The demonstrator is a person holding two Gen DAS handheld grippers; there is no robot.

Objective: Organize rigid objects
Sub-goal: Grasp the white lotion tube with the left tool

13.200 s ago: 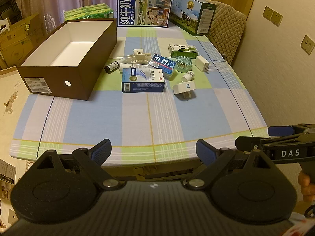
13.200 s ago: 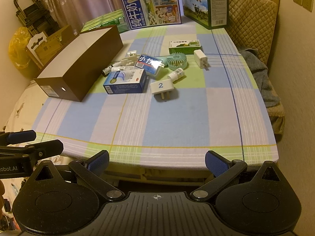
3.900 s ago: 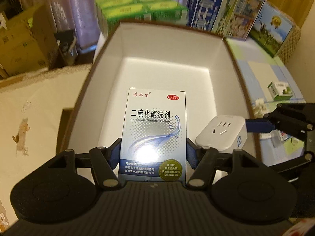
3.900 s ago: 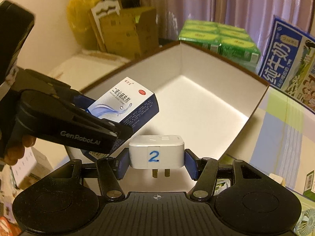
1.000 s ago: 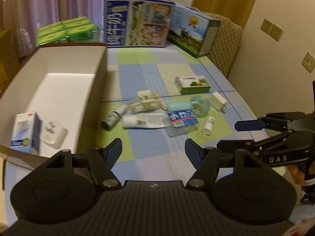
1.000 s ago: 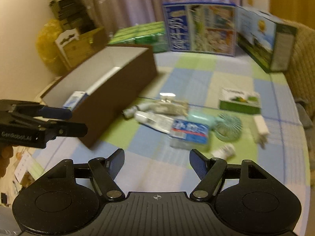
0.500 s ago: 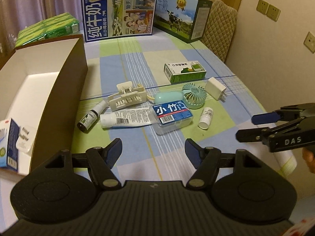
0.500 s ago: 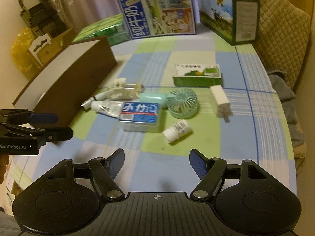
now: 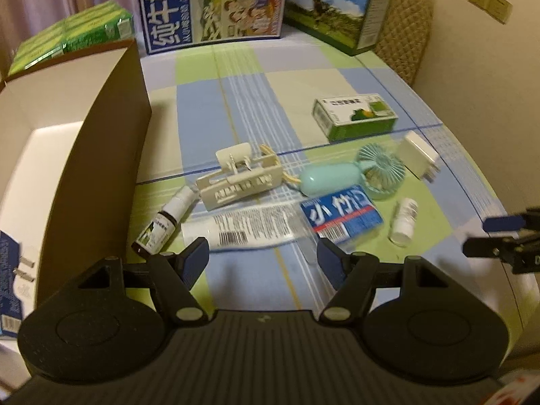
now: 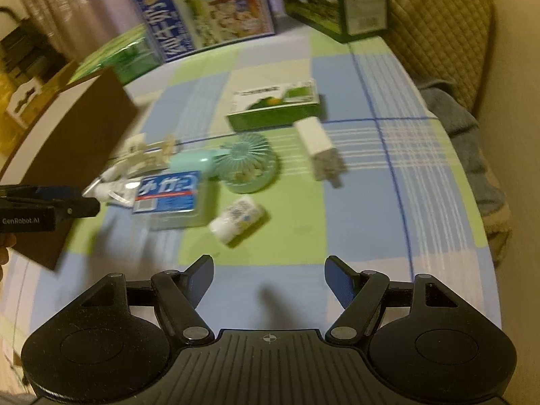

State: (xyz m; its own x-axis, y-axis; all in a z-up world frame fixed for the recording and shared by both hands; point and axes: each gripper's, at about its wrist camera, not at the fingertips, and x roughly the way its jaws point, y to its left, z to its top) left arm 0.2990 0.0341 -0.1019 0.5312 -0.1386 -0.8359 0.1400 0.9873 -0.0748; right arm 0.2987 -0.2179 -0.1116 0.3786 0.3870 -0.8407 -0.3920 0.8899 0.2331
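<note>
Both grippers hang above the near part of the checked tablecloth (image 9: pixel 249 108), jaws spread and empty. The left gripper (image 9: pixel 263 258) is over a white tube (image 9: pixel 243 227) that lies flat, its barcode up. The right gripper (image 10: pixel 269 278) is over bare blue cloth, with a small white bottle (image 10: pixel 238 219) lying on its side just beyond it.

The loose things form a cluster in the middle of the cloth. Left of the tube lies a dark dropper bottle (image 9: pixel 160 227), its white cap pointing away. Beyond the tube sits a cream hair claw (image 9: pixel 241 182). To the right of the tube is a clear case with a blue label (image 9: pixel 342 214), touching the tube's end. Behind the case lies a mint hand fan (image 9: pixel 354 175), its round head to the right. The white bottle lies right of the case, a little apart. A white charger (image 9: pixel 418 157) lies right of the fan head, prongs toward the near side. Farther back, apart from the cluster, sits a green-and-white carton (image 9: pixel 354 116).

On the left stands an open brown box (image 9: pixel 98 155) with a white inside. In its near end are a blue-and-white carton (image 9: pixel 10 276) and a white plug adapter (image 9: pixel 25 266), mostly cut off by the picture edge.

At the far end of the table stand a blue milk case (image 9: pixel 212 3), a green milk case (image 9: pixel 337 3) and green packs (image 9: pixel 74 33).
</note>
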